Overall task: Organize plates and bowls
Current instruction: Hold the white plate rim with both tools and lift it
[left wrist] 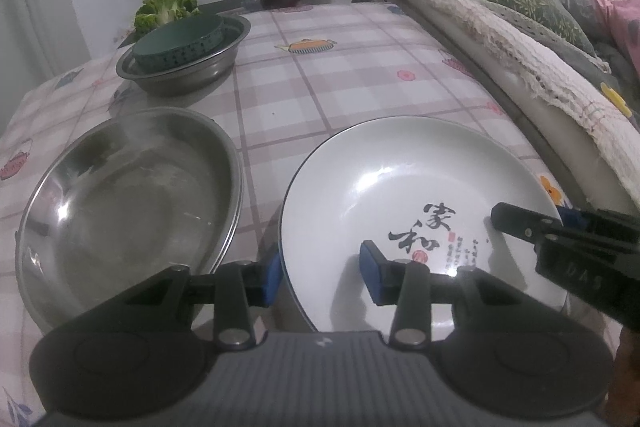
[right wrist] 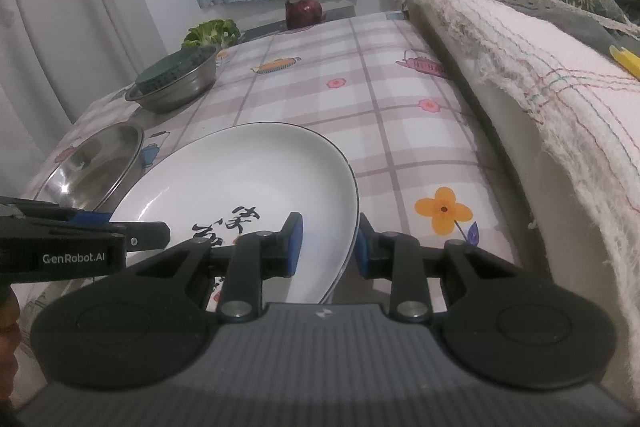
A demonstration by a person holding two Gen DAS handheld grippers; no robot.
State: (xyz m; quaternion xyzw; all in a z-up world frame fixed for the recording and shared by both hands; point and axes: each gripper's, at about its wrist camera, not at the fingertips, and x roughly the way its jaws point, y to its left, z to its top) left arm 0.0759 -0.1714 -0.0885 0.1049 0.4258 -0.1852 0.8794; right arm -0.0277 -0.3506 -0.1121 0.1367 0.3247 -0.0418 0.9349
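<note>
Centrally, the white plate (left wrist: pixel 400 187) is lying on the checked tablecloth (left wrist: pixel 340 67), while the left gripper (left wrist: pixel 320 277) and right gripper (right wrist: pixel 326 245) are straddling opposite rims, jaws narrow, pads apparently not gripping.

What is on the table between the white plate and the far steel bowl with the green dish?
Nothing: only bare checked tablecloth lies between the white plate and the far steel bowl, shown in both wrist views.

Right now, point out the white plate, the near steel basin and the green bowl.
white plate (left wrist: pixel 400 187), left wrist view, on its bare inner floor.
near steel basin (left wrist: pixel 132 195), left wrist view, on its inside bottom.
green bowl (left wrist: pixel 180 41), left wrist view, on its upturned base, inside the far steel basin (left wrist: pixel 192 79).
</note>
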